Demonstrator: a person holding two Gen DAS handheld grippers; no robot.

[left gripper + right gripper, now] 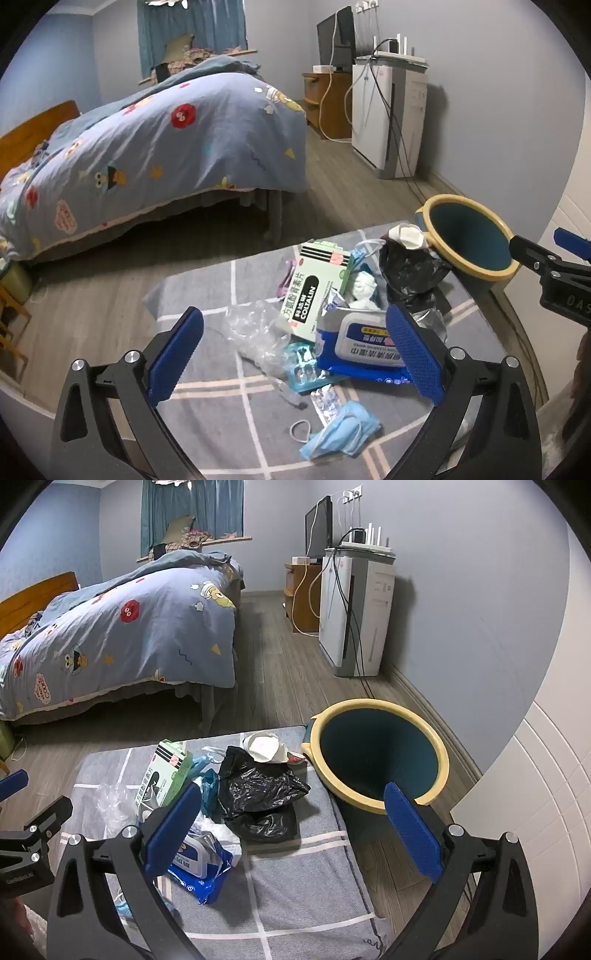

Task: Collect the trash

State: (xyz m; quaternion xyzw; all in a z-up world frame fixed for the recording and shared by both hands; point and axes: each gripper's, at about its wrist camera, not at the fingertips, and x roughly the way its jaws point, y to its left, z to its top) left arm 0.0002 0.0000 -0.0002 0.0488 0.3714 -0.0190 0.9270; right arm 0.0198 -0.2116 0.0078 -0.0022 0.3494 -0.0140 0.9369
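Observation:
Trash lies heaped on a grey checked cushion (229, 417) (295, 893): a green medicine box (314, 291) (168, 771), a blue wipes pack (365, 343) (201, 864), a black plastic bag (410, 273) (258, 786), a white mask (406, 234) (266, 747), clear plastic wrap (255, 328) (114, 805), a blister strip (325, 402) and a blue face mask (343, 432). A teal bin with a yellow rim (469, 236) (376, 753) stands at the cushion's right. My left gripper (295, 350) hovers open over the pile. My right gripper (291, 827) hangs open between pile and bin, holding nothing.
A bed with a blue cartoon quilt (155, 140) (122, 635) fills the left. A white appliance with cables (388, 114) (354, 609) and a wooden stand with a monitor (328, 99) (303, 594) line the right wall. Wooden floor (103, 295) (288, 672) lies between.

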